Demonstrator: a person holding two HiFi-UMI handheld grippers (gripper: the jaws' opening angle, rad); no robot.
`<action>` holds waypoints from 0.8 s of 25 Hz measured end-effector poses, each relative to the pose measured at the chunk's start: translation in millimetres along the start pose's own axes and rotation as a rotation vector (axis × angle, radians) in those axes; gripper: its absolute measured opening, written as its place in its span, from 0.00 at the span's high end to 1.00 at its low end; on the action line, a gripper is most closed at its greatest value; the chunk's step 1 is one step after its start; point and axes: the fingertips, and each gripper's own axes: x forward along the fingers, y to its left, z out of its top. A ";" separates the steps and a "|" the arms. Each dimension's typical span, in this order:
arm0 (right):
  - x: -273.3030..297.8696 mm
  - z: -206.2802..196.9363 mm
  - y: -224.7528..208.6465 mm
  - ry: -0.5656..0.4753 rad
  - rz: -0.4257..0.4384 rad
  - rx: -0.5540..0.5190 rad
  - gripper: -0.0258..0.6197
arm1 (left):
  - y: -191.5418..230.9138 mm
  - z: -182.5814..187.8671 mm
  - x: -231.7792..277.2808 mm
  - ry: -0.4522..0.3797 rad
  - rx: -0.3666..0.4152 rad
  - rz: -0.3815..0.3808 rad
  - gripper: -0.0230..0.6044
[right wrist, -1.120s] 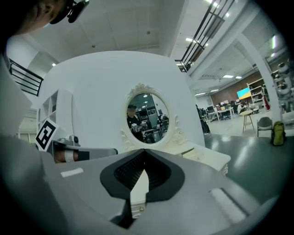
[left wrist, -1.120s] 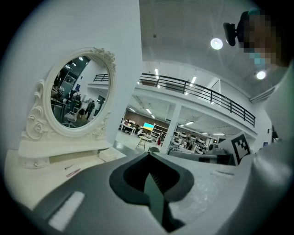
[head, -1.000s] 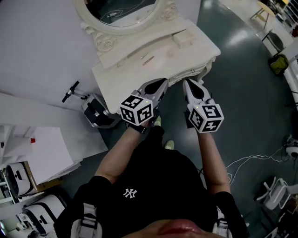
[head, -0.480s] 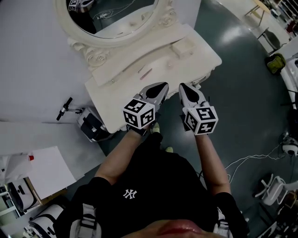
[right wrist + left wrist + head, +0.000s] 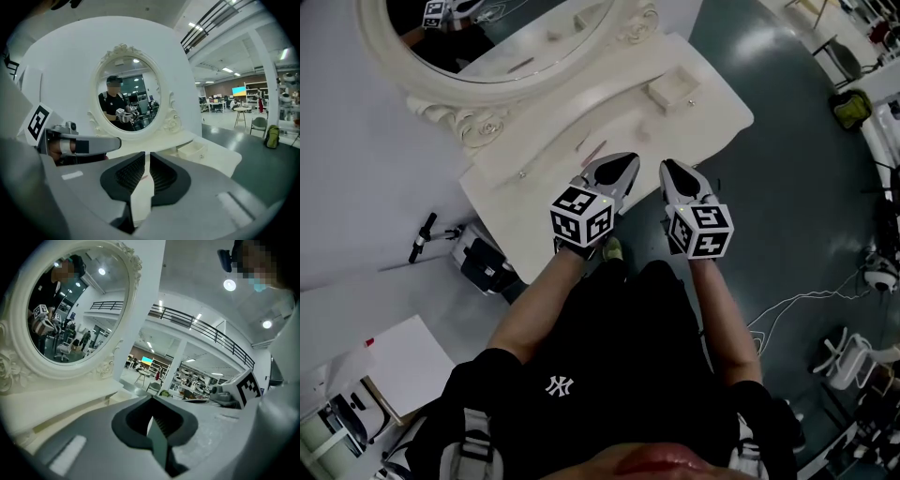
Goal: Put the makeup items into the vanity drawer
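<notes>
A cream vanity (image 5: 712, 105) with an oval mirror (image 5: 412, 70) stands ahead. On its top lie a thin pink pencil (image 5: 594, 150), a second thin stick (image 5: 581, 143) and a small pale item (image 5: 644, 132). A small open drawer box (image 5: 671, 91) sits at the back right of the top, and shows again as the drawer box (image 5: 192, 150). My left gripper (image 5: 625, 160) is shut and empty above the vanity's front edge, a little in front of the pencil. My right gripper (image 5: 667, 166) hangs beside it, also shut and empty. Their jaws are closed in the gripper views (image 5: 151, 399) (image 5: 146, 154).
A wheeled machine (image 5: 480, 260) with a black handle stands on the floor left of the vanity. Cables (image 5: 787, 323) trail over the dark floor at the right, near a white chair (image 5: 848, 370). A white wall backs the mirror.
Both grippers have moved forward from in front of the vanity to just over its front edge. The head view has shifted, so the mirror now sits further left.
</notes>
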 end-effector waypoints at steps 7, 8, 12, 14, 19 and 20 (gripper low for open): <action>39.2 -14.8 -25.9 0.062 -0.013 0.026 0.82 | 26.1 -11.1 28.6 0.031 -0.021 0.011 0.96; 46.5 -18.5 -30.2 0.074 -0.010 0.030 0.81 | 29.6 -13.1 33.3 0.034 -0.022 0.016 0.96; 79.5 -36.3 -51.4 0.127 0.006 0.045 0.76 | 45.4 -22.5 57.8 0.052 -0.012 0.043 0.96; 97.6 -45.1 -63.0 0.157 0.018 0.046 0.75 | 57.1 -27.5 72.1 0.061 -0.022 0.065 0.96; 138.7 -72.2 -83.6 0.248 0.055 0.061 0.69 | 85.8 -42.6 94.7 0.089 -0.065 0.143 0.96; 146.7 -77.3 -87.8 0.265 0.061 0.065 0.68 | 91.3 -46.0 99.4 0.095 -0.074 0.158 0.96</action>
